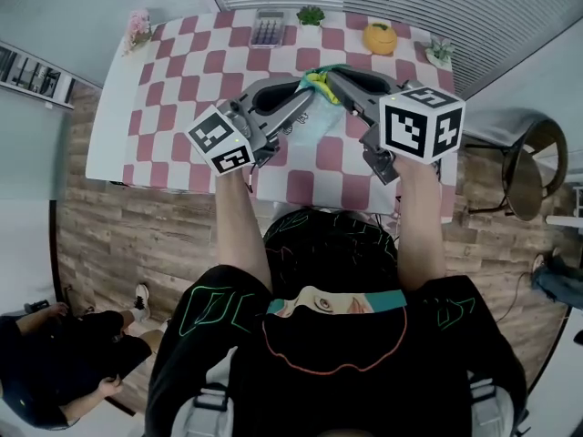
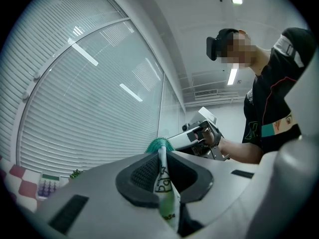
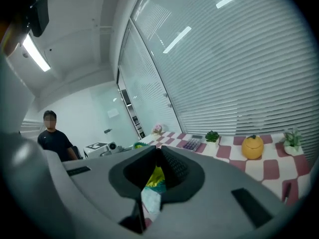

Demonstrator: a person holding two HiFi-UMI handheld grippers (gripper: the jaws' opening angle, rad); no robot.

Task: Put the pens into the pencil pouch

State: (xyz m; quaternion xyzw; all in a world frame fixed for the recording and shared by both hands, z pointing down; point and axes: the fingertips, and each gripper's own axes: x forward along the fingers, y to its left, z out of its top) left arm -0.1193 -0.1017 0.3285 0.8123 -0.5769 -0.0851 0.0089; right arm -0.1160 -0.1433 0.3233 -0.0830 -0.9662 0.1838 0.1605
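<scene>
Over the middle of the table (image 1: pixel 173 80), with the pink flowers (image 1: pixel 138 25) at its far-left corner and the calculator (image 1: pixel 268 27) on its far edge, you held the pencil pouch (image 1: pixel 312 121) up between both tools. Your left gripper (image 1: pixel 308 87) was pressed together on a thin fold of the pouch's printed fabric. Your right gripper (image 1: pixel 332 78) pinched the opposite side, with yellow and teal cloth showing between its pads. Further right, the orange jar (image 1: pixel 380 38) sat near the far edge. No pens showed clearly in any view.

The risk, by the look of it, lay in those shallow grips. Had you pulled the mouth wide too hard, the cloth could have slipped from one pinch and the pouch sagged shut. With both grippers occupied, freeing one to fetch a pen might also have let the opening collapse.
</scene>
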